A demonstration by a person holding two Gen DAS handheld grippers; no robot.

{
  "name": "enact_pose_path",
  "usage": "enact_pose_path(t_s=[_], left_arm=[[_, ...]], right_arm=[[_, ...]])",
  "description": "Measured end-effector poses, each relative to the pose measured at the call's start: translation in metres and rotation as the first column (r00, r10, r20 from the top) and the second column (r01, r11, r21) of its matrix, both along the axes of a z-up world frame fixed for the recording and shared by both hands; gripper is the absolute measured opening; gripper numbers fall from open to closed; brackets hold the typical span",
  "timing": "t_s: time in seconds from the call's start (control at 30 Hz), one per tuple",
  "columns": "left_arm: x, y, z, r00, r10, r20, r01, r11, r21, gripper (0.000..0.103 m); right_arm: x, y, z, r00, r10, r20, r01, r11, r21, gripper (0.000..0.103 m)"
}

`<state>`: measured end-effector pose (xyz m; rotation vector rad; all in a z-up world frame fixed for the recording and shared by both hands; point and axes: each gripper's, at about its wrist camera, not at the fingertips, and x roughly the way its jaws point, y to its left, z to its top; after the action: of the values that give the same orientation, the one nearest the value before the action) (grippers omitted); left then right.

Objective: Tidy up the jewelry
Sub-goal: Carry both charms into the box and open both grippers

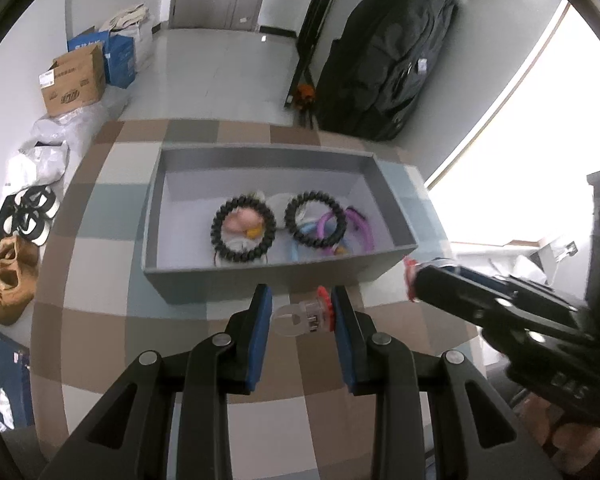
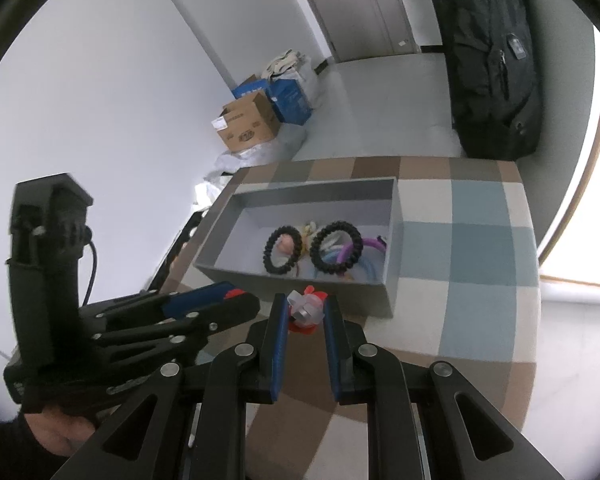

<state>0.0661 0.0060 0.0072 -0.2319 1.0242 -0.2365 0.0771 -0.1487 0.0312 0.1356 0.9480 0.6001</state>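
Already well stocked, the grey box [image 1: 268, 276] holds two black bead bracelets [image 1: 243, 229] and a tangle of pastel bands [image 1: 332, 232] — most of the sorting looks done. Two clear rings with red tops remain outside it, each clamped in a claw: the left gripper [image 1: 303, 312] grips one ring [image 1: 300, 317] just short of the box's near wall, at six o'clock from it; the right gripper [image 2: 306, 312] pinches the other ring [image 2: 307, 311]. Both likely still need dropping in. Only the left view shows shoes [image 1: 14, 276] on the floor at nine o'clock — only the right view shows the hand [image 2: 60, 428] holding the left tool.
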Motion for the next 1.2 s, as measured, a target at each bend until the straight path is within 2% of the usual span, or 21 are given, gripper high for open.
enact_pose_path(t_s=[0.33, 0.53, 0.7, 1.0, 1.2], left_arm=[[0.014, 0.019, 0.014, 0.999, 0.023, 0.039, -0.019, 0.995, -0.100, 0.025], [0.032, 0.033, 0.014, 0.996, 0.069, 0.051, -0.060, 0.986, -0.157, 0.025], [0.044, 0.039, 0.007, 0.996, 0.081, 0.030, -0.074, 0.980, -0.187, 0.025], [0.057, 0.041, -0.004, 0.997, 0.078, -0.014, -0.079, 0.978, -0.190, 0.025], [0.062, 0.051, -0.018, 0.989, 0.117, -0.092, -0.135, 0.963, -0.232, 0.025]], right_arm=[[0.026, 0.007, 0.009, 1.000, -0.019, 0.001, 0.019, 0.998, 0.060, 0.017], [0.049, 0.015, 0.003, 1.000, -0.024, -0.012, 0.025, 0.996, 0.086, 0.017], [0.064, 0.015, -0.003, 0.998, -0.045, -0.040, 0.049, 0.993, 0.107, 0.017], [0.079, 0.017, -0.008, 0.996, -0.058, -0.068, 0.067, 0.987, 0.148, 0.017], [0.084, 0.014, -0.016, 0.991, -0.063, -0.115, 0.082, 0.983, 0.166, 0.017]])
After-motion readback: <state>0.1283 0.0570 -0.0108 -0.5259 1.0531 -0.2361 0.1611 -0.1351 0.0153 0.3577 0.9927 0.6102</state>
